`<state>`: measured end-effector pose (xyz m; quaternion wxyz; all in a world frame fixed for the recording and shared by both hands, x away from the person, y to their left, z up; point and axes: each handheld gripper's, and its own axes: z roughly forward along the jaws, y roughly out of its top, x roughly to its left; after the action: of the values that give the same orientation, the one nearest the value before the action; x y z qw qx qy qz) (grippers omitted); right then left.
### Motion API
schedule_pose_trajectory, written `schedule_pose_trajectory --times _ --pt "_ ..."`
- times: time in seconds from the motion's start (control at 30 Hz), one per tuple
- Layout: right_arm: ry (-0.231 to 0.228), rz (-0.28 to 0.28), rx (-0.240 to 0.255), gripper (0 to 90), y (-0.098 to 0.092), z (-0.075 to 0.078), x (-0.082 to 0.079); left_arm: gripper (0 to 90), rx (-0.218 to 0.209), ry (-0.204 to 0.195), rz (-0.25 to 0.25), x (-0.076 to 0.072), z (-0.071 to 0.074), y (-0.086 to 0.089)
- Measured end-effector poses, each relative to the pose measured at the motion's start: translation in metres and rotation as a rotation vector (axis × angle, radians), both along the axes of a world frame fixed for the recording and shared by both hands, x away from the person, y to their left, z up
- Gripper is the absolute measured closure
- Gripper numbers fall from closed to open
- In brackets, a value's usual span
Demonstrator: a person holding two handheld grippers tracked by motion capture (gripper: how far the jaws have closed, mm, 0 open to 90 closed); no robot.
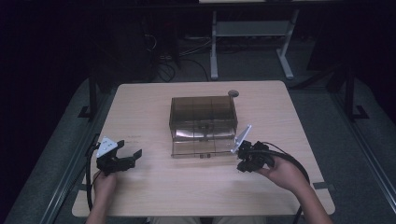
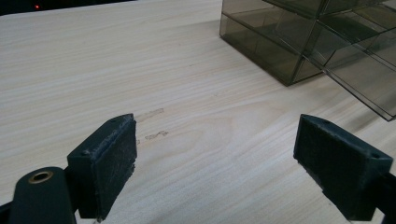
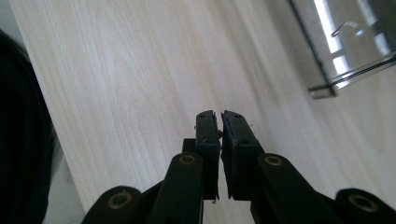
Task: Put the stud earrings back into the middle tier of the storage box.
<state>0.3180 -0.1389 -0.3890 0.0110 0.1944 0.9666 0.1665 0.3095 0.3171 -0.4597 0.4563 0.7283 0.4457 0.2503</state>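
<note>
A smoky transparent drawer box [image 1: 203,114] stands in the middle of the light wood table [image 1: 154,186], its bottom drawer [image 1: 203,148] pulled out toward me. My left gripper [image 1: 131,150] rests at the table's left, well clear of the box [image 2: 280,51], and is open [image 2: 215,158] with bare wood between the pads. My right gripper [image 1: 240,165] sits just right of the drawer's front corner. In the right gripper view its jaws [image 3: 220,119] are pressed together on a tiny brownish thing [image 3: 219,132] near the tips. A paper clip [image 3: 343,28] shows through the box wall [image 3: 322,70].
A round cable hole [image 1: 233,93] lies at the table's far edge behind the box. Faint tape marks [image 2: 149,114] are on the wood ahead of the left gripper. White desk legs [image 1: 214,51] and cables stand on the dark floor beyond.
</note>
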Motion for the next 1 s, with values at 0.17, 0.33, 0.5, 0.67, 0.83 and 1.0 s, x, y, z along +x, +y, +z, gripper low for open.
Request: schedule_pose_trajectory --times 0.17,0.33,0.5,0.67,0.83,1.0 --pt "-0.006 -0.001 0.013 84.9 0.003 0.007 0.009 12.8 -0.005 -0.001 0.003 0.000 0.000 -0.001" --pt "-0.013 0.001 0.019 84.9 0.007 0.014 0.018 12.8 -0.006 -0.001 0.002 0.000 0.000 0.000" --pt "-0.018 0.001 0.025 84.9 0.014 0.018 0.024 12.8 0.002 0.000 -0.004 0.000 0.000 0.000" --pt "-0.018 0.007 0.024 84.9 0.019 0.020 0.031 12.8 0.003 -0.003 -0.005 0.000 0.000 0.000" --pt "-0.029 0.005 0.027 85.0 0.026 0.023 0.040 12.8 0.004 -0.003 -0.004 0.000 0.000 0.000" --pt "-0.031 0.008 0.028 85.0 0.033 0.027 0.049 12.8 0.002 -0.004 -0.003 0.001 0.000 0.001"
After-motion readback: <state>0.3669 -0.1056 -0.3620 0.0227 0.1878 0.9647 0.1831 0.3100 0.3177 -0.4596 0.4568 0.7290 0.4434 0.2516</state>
